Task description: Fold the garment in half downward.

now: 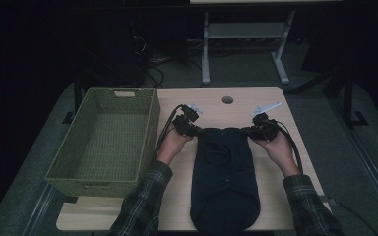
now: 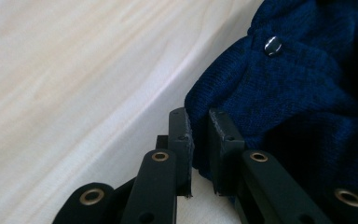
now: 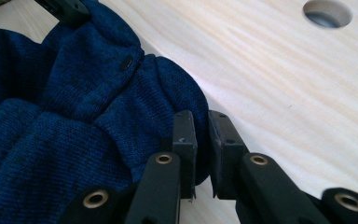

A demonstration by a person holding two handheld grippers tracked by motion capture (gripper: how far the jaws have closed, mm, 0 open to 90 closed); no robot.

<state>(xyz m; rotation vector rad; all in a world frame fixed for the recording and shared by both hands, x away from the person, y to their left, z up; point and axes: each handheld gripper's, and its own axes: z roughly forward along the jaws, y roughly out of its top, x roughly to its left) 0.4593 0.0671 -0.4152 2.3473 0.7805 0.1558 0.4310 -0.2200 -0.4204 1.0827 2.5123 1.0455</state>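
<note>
A dark blue knitted garment point(image 1: 225, 177) lies folded lengthwise down the middle of the wooden table point(image 1: 270, 162). My left gripper point(image 1: 195, 131) pinches its far left corner, and my right gripper point(image 1: 250, 132) pinches its far right corner. In the left gripper view the jaws point(image 2: 199, 126) are shut on a fold of blue knit point(image 2: 284, 93), with a metal snap point(image 2: 273, 45) just beyond. In the right gripper view the jaws point(image 3: 202, 126) clamp the rounded hem of the knit point(image 3: 88, 107) near a dark button point(image 3: 126, 63). The gripped edge hangs slightly off the table.
A green woven basket point(image 1: 103, 142) stands empty at the table's left side, close to my left forearm. A round cable hole point(image 1: 227, 100) sits near the table's far edge. Desk legs and cables stand on the floor beyond the table.
</note>
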